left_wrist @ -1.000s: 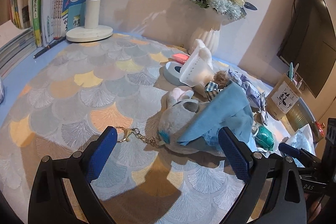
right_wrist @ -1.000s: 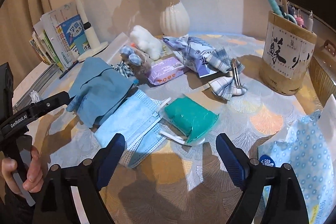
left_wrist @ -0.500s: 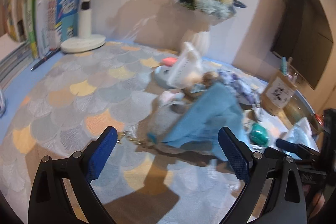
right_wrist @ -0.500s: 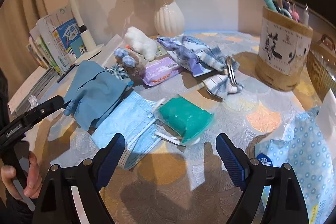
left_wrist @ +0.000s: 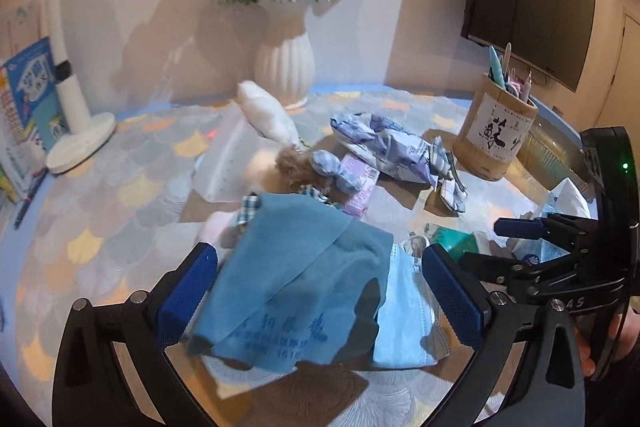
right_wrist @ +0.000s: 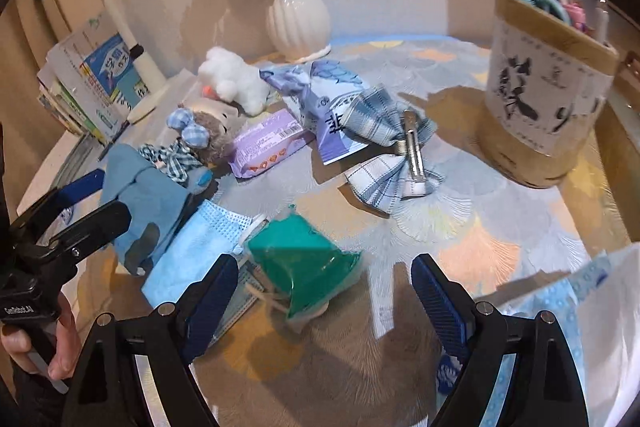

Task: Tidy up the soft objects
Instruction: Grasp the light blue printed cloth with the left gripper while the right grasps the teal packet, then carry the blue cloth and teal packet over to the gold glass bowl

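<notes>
**Two open grippers poised over a heap of soft items**

A blue cloth point(left_wrist: 296, 279), limp and creased with faint printed characters near its lower edge, lies draped over a pale blue face mask point(left_wrist: 404, 319) near the front of the worktop point(left_wrist: 120, 195). The left gripper point(left_wrist: 320, 291) hangs over it with its jaws spread wide, one on either side of the cloth, holding nothing. The cloth looks light and floppy; it would likely sag when lifted, so pinching a bunched fold near its middle seems surer than taking a thin edge, and the mask beneath may drag along with it.

To the right, a green packet point(right_wrist: 304, 263) in shiny wrap lies against the mask. The right gripper point(right_wrist: 320, 291) is also open and empty, jaws either side of the packet's near end. The wrap may be slippery.

Farther back lie a small plush toy with checked bows point(right_wrist: 196, 135), a purple tissue pack point(right_wrist: 268, 143), a white fluffy toy point(right_wrist: 232, 79) and a checked bow clip point(right_wrist: 392, 151). A white vase point(left_wrist: 284, 67) stands at the far edge, and a pen holder point(right_wrist: 548, 95) at far right.
</notes>
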